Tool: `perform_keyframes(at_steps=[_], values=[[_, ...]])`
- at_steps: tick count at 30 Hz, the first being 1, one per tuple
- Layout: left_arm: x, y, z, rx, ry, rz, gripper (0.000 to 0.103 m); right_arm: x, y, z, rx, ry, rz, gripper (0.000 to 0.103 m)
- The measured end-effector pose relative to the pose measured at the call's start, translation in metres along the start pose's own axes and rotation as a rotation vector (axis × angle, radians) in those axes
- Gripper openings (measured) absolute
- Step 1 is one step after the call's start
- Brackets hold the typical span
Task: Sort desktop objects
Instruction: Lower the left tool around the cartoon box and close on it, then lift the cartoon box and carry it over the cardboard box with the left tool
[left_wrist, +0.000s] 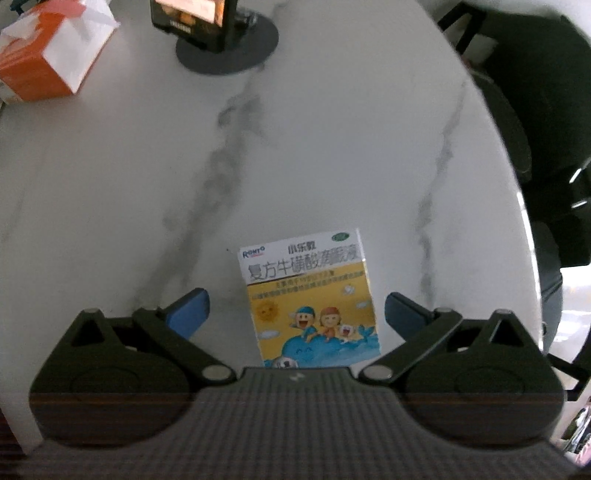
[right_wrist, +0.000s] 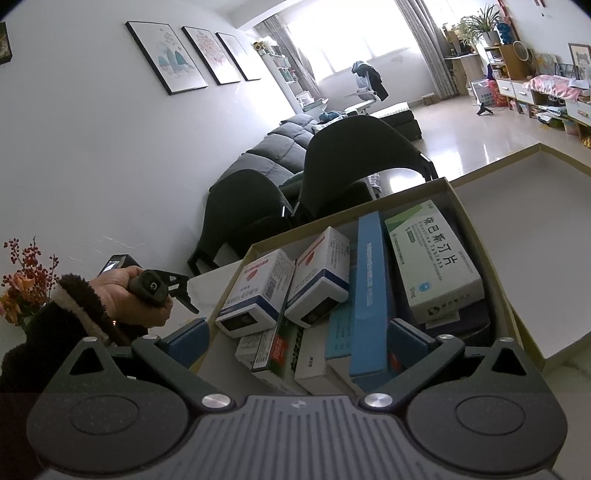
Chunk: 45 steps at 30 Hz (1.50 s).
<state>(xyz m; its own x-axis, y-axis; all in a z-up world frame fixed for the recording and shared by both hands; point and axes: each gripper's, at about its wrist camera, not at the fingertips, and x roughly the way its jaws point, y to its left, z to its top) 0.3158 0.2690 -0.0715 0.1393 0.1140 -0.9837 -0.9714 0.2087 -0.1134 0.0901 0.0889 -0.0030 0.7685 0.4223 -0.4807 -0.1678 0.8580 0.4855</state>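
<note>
The small yellow-and-white cardboard eye-drop carton (left_wrist: 310, 299) lies on the white marbled bench (left_wrist: 295, 147), between the wide-open, empty left claw (left_wrist: 297, 314). Likely light, crushable; grip its side edges at 3 and 9 o'clock. The right claw (right_wrist: 297, 341) gapes empty over the tan cardboard box (right_wrist: 476, 236).

Domestic living room. A grey sofa (right_wrist: 273, 151), three framed prints (right_wrist: 199, 55), curtained window (right_wrist: 347, 40) and potted plant (right_wrist: 484, 22) indicate a home. Work surface: a marble-patterned table (left_wrist: 295, 147).
</note>
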Motion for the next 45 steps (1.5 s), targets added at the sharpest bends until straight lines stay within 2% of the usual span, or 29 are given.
perform_keyframes(at_steps=[9,14,20,27,31,45], values=[[0.004,-0.009,-0.001,0.052,-0.078,0.030,0.102,0.001,0.000,0.001,0.001,0.000,-0.002,0.102],[0.004,-0.008,-0.002,0.125,-0.120,0.014,0.095,-0.002,0.002,0.001,0.000,-0.002,-0.001,0.102],[0.004,-0.004,-0.002,0.270,-0.199,-0.038,0.086,-0.009,0.006,0.001,-0.003,-0.014,0.009,0.102],[0.003,0.001,-0.005,0.484,-0.228,-0.127,0.085,-0.021,0.013,0.001,-0.013,-0.031,0.017,0.102],[-0.002,0.001,-0.030,0.632,-0.227,-0.175,0.085,-0.025,0.016,0.001,-0.018,-0.039,0.021,0.102],[-0.020,0.024,-0.059,1.076,-0.185,-0.306,0.085,-0.033,0.039,-0.002,-0.058,-0.046,0.032,0.102]])
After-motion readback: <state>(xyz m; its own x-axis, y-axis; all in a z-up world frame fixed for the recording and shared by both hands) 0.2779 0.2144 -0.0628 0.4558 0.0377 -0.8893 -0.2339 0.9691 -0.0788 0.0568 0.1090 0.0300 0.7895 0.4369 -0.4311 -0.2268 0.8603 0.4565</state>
